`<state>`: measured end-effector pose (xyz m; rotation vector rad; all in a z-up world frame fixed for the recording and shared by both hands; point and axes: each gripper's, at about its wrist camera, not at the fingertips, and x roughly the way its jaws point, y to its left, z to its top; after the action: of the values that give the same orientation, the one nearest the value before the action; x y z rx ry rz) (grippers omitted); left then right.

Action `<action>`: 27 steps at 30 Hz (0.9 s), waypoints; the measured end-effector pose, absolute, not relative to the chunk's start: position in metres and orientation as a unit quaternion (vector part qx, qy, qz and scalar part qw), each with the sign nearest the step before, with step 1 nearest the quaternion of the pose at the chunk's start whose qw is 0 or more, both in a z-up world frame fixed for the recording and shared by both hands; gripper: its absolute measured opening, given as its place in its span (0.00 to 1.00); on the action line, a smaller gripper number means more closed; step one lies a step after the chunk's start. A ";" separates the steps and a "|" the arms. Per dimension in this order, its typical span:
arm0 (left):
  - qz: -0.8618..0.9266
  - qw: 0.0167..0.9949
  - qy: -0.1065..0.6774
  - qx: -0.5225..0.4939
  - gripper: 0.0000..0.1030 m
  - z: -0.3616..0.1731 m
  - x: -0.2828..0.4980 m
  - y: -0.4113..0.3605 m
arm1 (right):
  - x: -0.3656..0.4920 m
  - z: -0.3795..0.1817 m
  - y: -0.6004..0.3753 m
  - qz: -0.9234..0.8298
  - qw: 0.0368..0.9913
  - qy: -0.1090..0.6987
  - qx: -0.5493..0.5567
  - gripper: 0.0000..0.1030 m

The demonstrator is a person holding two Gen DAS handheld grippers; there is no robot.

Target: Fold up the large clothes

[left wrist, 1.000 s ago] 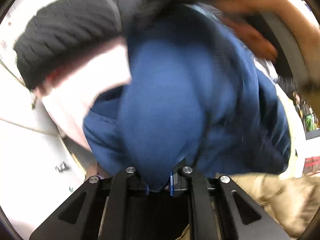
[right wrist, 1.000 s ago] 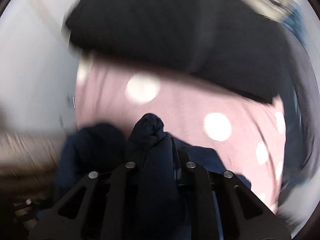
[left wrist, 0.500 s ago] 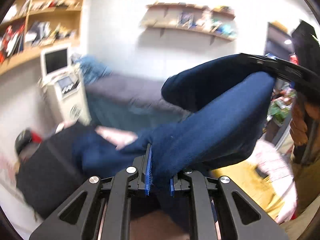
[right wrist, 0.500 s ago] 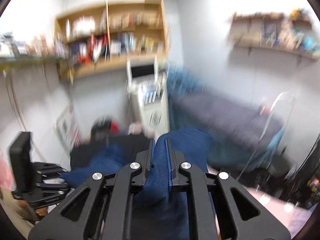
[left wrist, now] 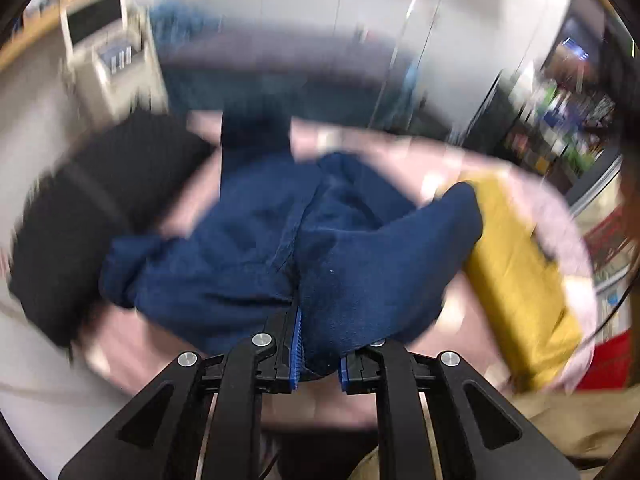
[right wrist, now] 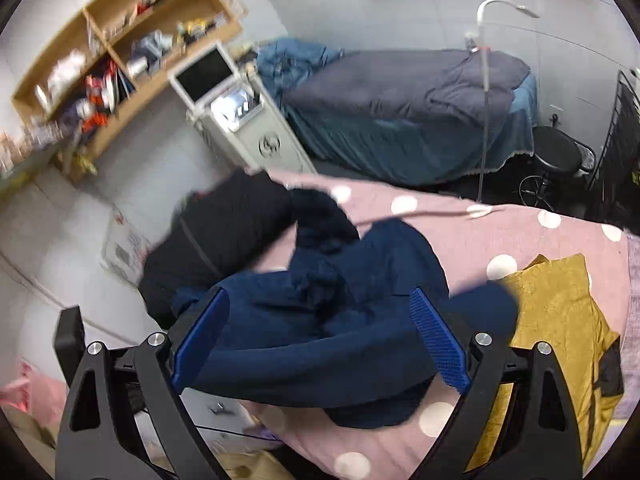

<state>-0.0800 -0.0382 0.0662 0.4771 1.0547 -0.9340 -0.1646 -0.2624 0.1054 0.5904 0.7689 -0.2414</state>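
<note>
A navy blue garment (left wrist: 256,248) lies crumpled on a pink polka-dot cover (right wrist: 520,232). My left gripper (left wrist: 318,360) is shut on a fold of the navy garment near its front edge. In the right wrist view the same garment (right wrist: 320,320) lies bunched between and beyond the blue pads (right wrist: 438,340). My right gripper (right wrist: 320,340) is open, its jaws spread wide above the cloth and holding nothing. The left wrist view is motion-blurred.
A black garment (right wrist: 224,240) lies at the cover's left end and a mustard-yellow one (right wrist: 560,320) at the right. Beyond stand a white machine with a screen (right wrist: 236,112), wooden shelves (right wrist: 100,60), a grey-covered bed (right wrist: 400,100) and a black stool (right wrist: 556,160).
My right gripper has opened and let go of the navy garment, which has dropped onto the pink cover. My left gripper has kept its hold and swung down toward the cover.
</note>
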 end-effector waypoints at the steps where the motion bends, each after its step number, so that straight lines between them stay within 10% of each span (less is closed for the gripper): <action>1: -0.410 0.728 0.499 0.231 0.12 0.044 -0.075 -0.035 | -0.140 0.100 -0.255 -0.088 0.877 0.382 0.277 0.88; 13: -0.357 0.686 0.616 0.149 0.12 -0.043 -0.040 0.038 | 0.133 -0.063 -0.136 0.032 0.791 0.604 0.091 0.88; 23: -0.330 0.646 0.682 0.095 0.12 -0.090 -0.016 0.077 | 0.190 -0.221 -0.066 0.084 0.657 0.749 -0.006 0.88; 25: -0.328 0.641 0.688 0.091 0.12 -0.096 -0.012 0.079 | 0.183 -0.226 -0.064 0.081 0.672 0.736 -0.019 0.79; 27: -0.326 0.638 0.692 0.085 0.13 -0.096 -0.008 0.080 | 0.175 -0.215 -0.067 0.097 0.690 0.718 -0.004 0.41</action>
<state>-0.0076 0.0801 -0.0965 0.1937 1.5805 -0.7443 0.1748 -0.0672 -0.2151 -0.0091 1.6047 0.2173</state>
